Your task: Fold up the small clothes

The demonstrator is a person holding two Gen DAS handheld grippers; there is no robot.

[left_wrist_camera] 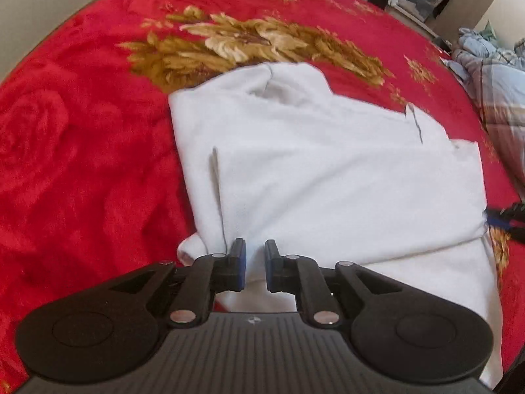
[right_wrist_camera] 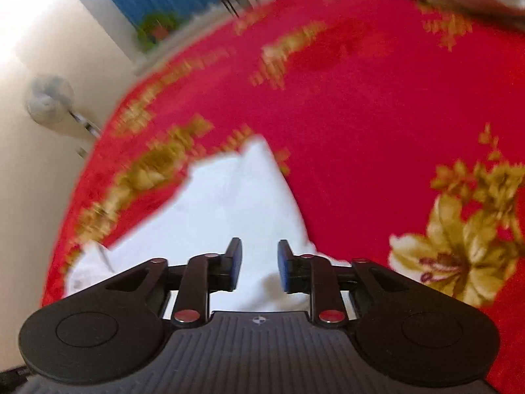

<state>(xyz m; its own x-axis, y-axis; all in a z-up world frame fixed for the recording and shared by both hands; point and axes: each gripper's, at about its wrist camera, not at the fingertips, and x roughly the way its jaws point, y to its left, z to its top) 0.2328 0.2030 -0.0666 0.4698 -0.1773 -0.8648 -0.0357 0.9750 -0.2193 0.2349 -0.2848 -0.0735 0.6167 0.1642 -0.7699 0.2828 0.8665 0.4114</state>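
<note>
Mid-fold: white garment [left_wrist_camera: 328, 177] lies centre frame on red blanket [left_wrist_camera: 82, 131], left gripper [left_wrist_camera: 255, 264] and right gripper [right_wrist_camera: 260, 267] both parted, apparently released (right view blurred); next, regrasp an edge.

Right wrist view, blurred: right gripper [right_wrist_camera: 259, 264] with jaws apart above a white garment [right_wrist_camera: 226, 203], pads clear of the cloth. The garment lies on a red blanket [right_wrist_camera: 361, 124] patterned with gold flowers [right_wrist_camera: 459, 243]. A fan [right_wrist_camera: 49, 100] stands at left.
</note>
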